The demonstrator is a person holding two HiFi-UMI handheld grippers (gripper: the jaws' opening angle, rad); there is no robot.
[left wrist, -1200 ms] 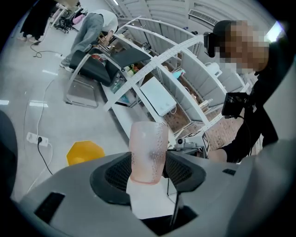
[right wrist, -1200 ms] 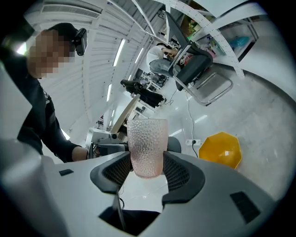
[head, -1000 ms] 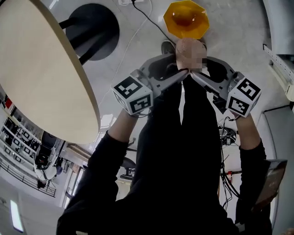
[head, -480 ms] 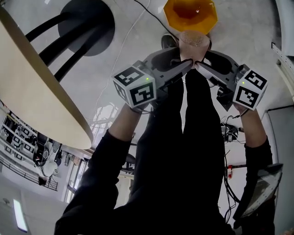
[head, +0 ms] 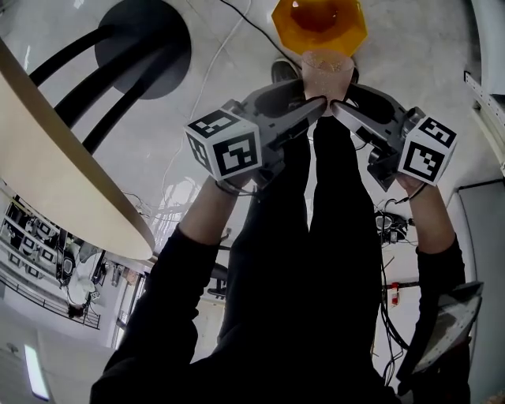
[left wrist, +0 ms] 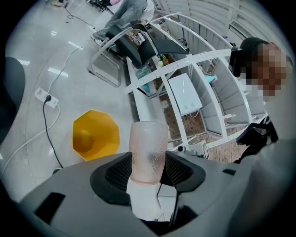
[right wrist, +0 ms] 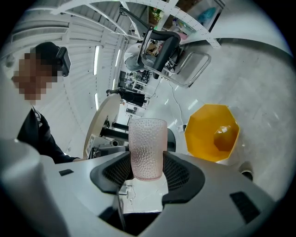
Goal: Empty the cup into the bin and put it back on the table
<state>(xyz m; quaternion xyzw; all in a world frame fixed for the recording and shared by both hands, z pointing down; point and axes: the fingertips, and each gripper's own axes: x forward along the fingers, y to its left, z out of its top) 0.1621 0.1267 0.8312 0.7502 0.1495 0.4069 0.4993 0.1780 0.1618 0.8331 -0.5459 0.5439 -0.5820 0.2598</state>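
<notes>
A pink frosted, dimpled cup (head: 327, 69) is held upright over the floor, just on the near side of a yellow octagonal bin (head: 319, 24). My left gripper (head: 314, 105) and my right gripper (head: 341, 108) both meet at the cup from opposite sides. In the left gripper view the cup (left wrist: 148, 155) sits squeezed between that left gripper's (left wrist: 148, 167) ridged pads, with the bin (left wrist: 95, 138) ahead to the left. In the right gripper view the cup (right wrist: 147, 148) is likewise clamped by the right gripper (right wrist: 147, 167), bin (right wrist: 212, 132) to the right. What the cup contains cannot be seen.
A round beige table (head: 55, 177) on a black base (head: 142, 43) stands to the left. Cables (head: 213, 71) run across the grey floor. A person's dark legs (head: 316, 260) fill the lower middle. White shelving (left wrist: 194, 88) and a chair (left wrist: 134, 44) stand farther off.
Both grippers and the cup have moved forward, closer to the yellow bin. The table has slid further to the left of the head view.
</notes>
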